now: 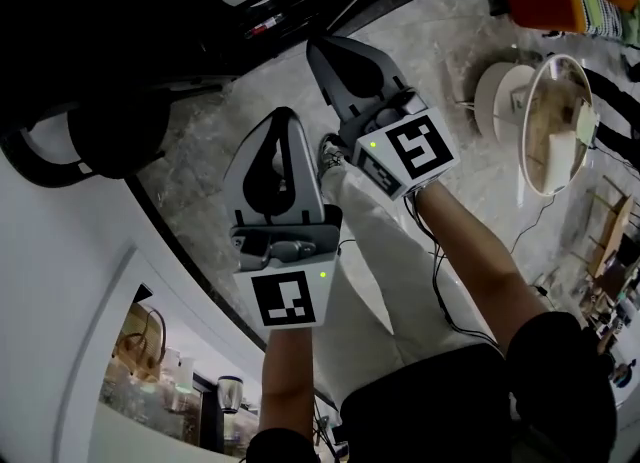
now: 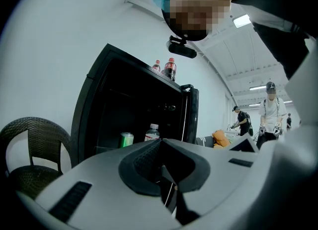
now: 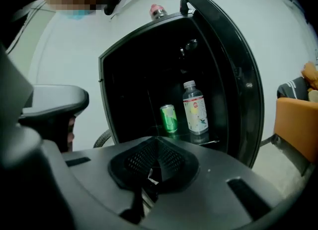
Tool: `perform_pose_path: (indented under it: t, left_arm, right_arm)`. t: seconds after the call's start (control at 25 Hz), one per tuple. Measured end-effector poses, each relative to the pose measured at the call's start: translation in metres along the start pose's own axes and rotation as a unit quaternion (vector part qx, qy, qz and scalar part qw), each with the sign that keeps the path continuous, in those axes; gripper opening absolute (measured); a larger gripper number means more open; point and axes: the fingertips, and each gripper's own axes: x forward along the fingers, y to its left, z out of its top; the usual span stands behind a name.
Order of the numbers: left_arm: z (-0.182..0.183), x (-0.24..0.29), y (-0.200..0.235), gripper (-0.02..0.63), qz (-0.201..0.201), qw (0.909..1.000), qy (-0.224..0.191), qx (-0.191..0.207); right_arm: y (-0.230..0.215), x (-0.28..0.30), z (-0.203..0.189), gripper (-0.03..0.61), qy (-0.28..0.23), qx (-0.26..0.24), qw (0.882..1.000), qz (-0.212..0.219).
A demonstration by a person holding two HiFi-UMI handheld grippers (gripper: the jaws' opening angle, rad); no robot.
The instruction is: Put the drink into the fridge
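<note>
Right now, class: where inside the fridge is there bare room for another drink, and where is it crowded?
Bare shelf seems to lie between the can and the left wall of the fridge, though it is dark there. The right side is crowded: can and bottle stand close together by the door.

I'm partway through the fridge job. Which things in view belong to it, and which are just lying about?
Job:
- open fridge
- green can and clear bottle on its shelf
- left gripper and right gripper, both shut and empty

Lying about:
- two bottles on top of the fridge
- wicker chair beside it
</note>
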Motion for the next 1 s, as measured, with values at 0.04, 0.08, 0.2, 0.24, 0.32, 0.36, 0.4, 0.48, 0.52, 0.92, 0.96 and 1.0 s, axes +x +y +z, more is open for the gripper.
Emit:
perform_pose_path:
  t: [0.04,0.08,0.2,0.24,0.32,0.36,0.4,0.48,0.52,0.92,0.96,1.0]
  left_arm:
    - [-0.002,-0.001,0.001,0.009,0.002,1.0,0.003,0.001]
    - [-0.004,-0.003,0.002,0.009,0.005,1.0,0.006,0.002]
    - [-0.005,-0.007,0.002,0.009,0.013,0.9998,0.012,0.006]
    - [-0.004,-0.008,0.001,0.009,0.014,0.9998,0.014,0.008]
    - [-0.001,-0.01,0.0,0.009,0.014,0.9997,0.016,0.013]
    - [0.002,-0.011,-0.001,0.009,0.014,0.9996,0.016,0.016]
    - [0.006,-0.012,-0.001,0.009,0.015,0.9996,0.017,0.019]
    - [0.015,-0.015,-0.002,0.009,0.02,0.9994,0.018,0.02]
    - [0.021,-0.017,-0.003,0.009,0.023,0.9994,0.017,0.02]
    - [0.096,-0.038,-0.041,0.009,0.023,0.9995,0.013,0.015]
    - [0.103,-0.041,-0.046,0.009,0.021,0.9994,0.016,0.02]
    - [0.11,-0.045,-0.052,0.009,0.02,0.9993,0.019,0.023]
  right_arm:
    - [-0.001,-0.006,-0.002,0.012,0.005,0.001,1.0,-0.003]
    - [-0.001,-0.012,-0.005,0.012,0.01,0.001,1.0,-0.006]
    - [0.003,-0.033,-0.007,0.012,0.019,0.002,1.0,0.001]
    - [0.004,-0.041,-0.006,0.013,0.023,-0.002,1.0,0.006]
    - [0.004,-0.054,-0.005,0.014,0.034,-0.013,0.999,0.009]
    - [0.003,-0.059,-0.004,0.014,0.037,-0.017,0.999,0.01]
    - [0.002,-0.064,-0.003,0.012,0.04,-0.02,0.999,0.012]
    - [0.004,-0.071,0.002,0.012,0.042,-0.023,0.999,0.019]
    - [0.007,-0.075,0.007,0.012,0.041,-0.024,0.999,0.025]
    - [0.07,-0.102,0.08,0.012,0.003,-0.034,0.997,0.073]
    - [0.076,-0.107,0.091,0.012,-0.003,-0.049,0.996,0.078]
    - [0.081,-0.113,0.102,0.013,-0.006,-0.062,0.995,0.082]
